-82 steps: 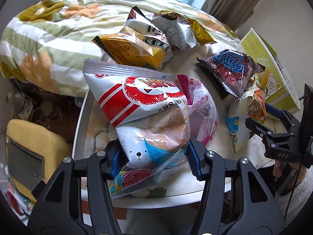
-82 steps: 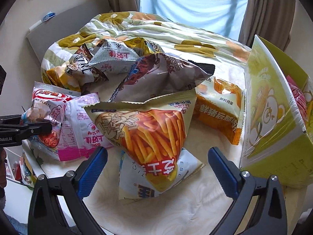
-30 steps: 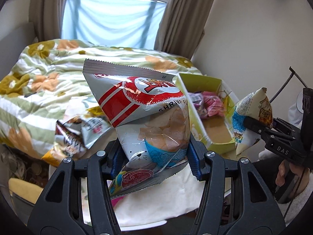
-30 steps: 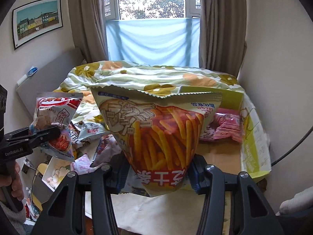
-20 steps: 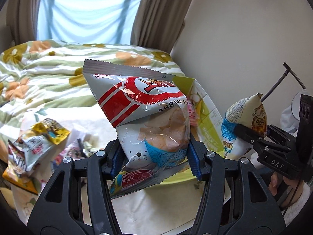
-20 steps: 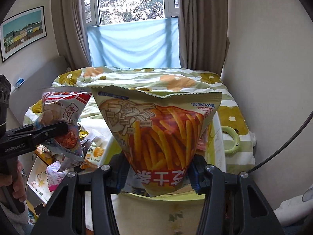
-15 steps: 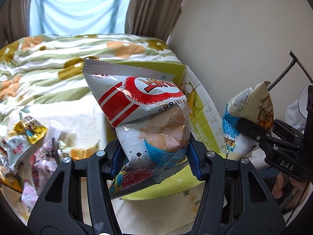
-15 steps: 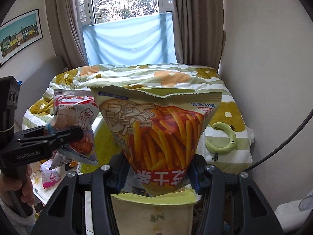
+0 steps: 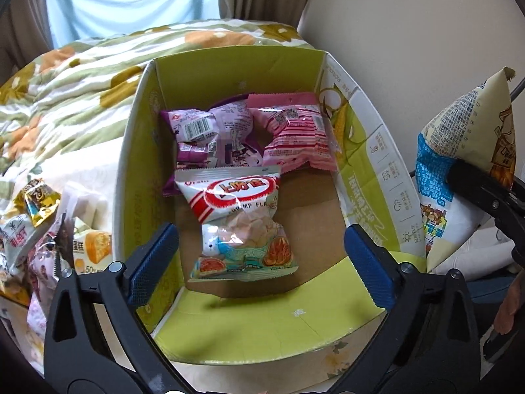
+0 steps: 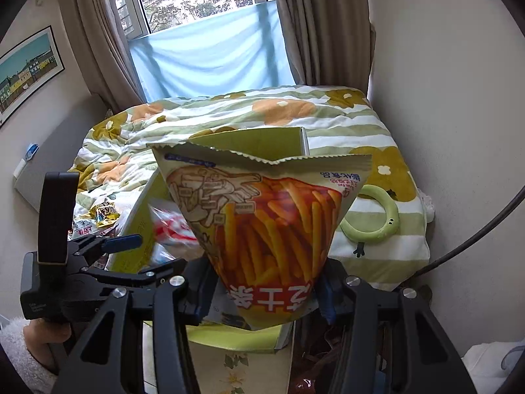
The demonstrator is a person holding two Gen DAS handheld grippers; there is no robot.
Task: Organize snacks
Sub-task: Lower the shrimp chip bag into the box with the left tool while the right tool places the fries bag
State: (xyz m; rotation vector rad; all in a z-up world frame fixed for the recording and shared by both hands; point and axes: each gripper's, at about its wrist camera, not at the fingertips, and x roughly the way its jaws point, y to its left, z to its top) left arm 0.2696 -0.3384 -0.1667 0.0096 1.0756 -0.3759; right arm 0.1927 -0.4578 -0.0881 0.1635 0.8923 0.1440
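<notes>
Green box (image 9: pixel 361 177) is filling up with snacks.
Three bags lie inside, with the shrimp chips bag (image 9: pixel 241 223) under the left gripper (image 9: pixel 259 262), jaws wide. The right gripper (image 10: pixel 262 295) holds the fries bag (image 10: pixel 262 229) beside the box; more snacks (image 9: pixel 42 229) wait on the tabletop.

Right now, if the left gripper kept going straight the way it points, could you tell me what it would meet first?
Most likely the shrimp chips bag inside the green box; the left gripper is open and aimed into it, though depth is hard to judge.
</notes>
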